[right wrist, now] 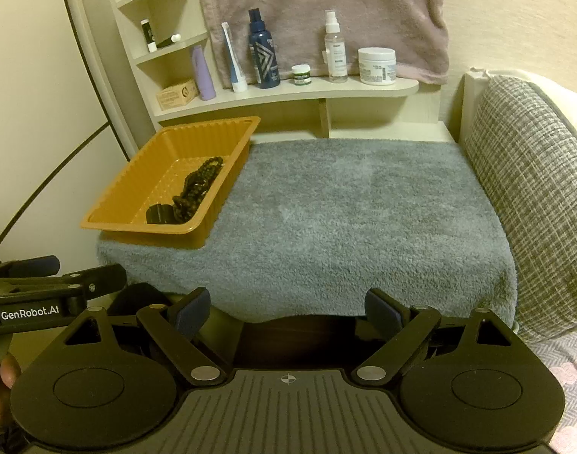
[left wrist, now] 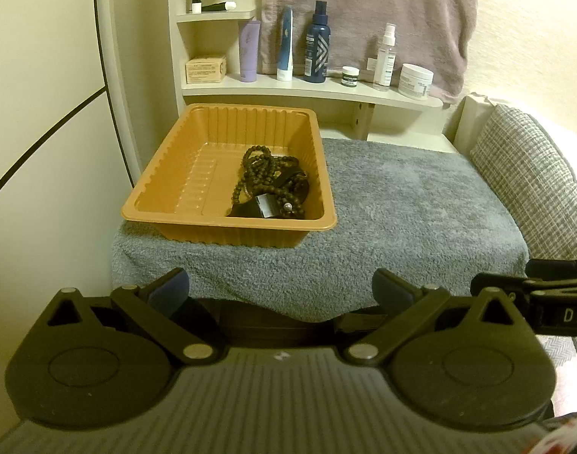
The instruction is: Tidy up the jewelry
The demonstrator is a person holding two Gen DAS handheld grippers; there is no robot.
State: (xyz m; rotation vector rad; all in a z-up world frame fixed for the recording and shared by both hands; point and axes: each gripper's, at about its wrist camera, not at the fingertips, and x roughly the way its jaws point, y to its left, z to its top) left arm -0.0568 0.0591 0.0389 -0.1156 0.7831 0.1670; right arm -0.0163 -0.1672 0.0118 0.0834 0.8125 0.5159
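Note:
An orange plastic tray (left wrist: 167,193) sits on the left part of a grey fluffy towel (left wrist: 421,204). In its right half lie dark bead necklaces (left wrist: 266,174) and a black band with a silver clasp (left wrist: 256,208). The tray (right wrist: 137,196) and the beads (right wrist: 197,185) also show in the right wrist view. My left gripper (left wrist: 281,291) is open and empty, held back from the towel's front edge. My right gripper (right wrist: 286,310) is open and empty, also before the front edge, to the right of the left one.
A curved cream shelf (left wrist: 315,90) behind the towel carries several bottles, tubes and jars. A pink cloth (left wrist: 368,15) hangs on the wall. A checked grey cushion (right wrist: 534,196) borders the towel's right side. A wall and a door frame stand at the left.

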